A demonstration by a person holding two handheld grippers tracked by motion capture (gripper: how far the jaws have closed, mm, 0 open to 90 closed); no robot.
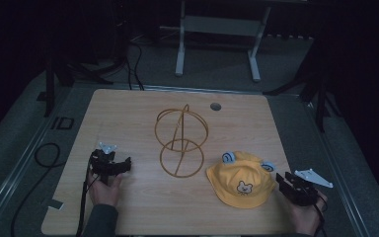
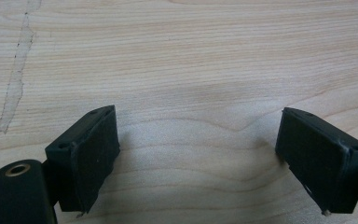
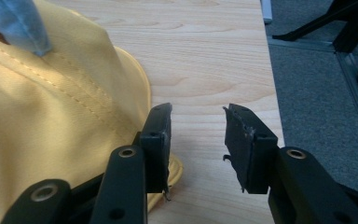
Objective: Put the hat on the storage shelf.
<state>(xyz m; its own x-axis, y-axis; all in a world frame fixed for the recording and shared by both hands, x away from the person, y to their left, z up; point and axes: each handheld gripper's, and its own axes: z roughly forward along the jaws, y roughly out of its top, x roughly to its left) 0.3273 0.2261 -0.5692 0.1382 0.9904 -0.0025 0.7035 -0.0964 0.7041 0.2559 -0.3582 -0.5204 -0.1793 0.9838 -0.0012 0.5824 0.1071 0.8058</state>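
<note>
Approach step: right gripper [image 3: 196, 140], jaws apart and empty, beside yellow cloth bear hat [image 3: 51, 116]; next, pinch its brim. Left gripper [image 2: 196, 154] gapes idle.

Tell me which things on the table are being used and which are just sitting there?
In use:
- yellow hat, beside the brim of which the right hand-held gripper stands open
- gold wire stand, probably for the hat

Just sitting there:
- left hand-held gripper, open over bare table
- round hole in the tabletop

"ID" – mark on floor [image 1: 61, 123]
</note>
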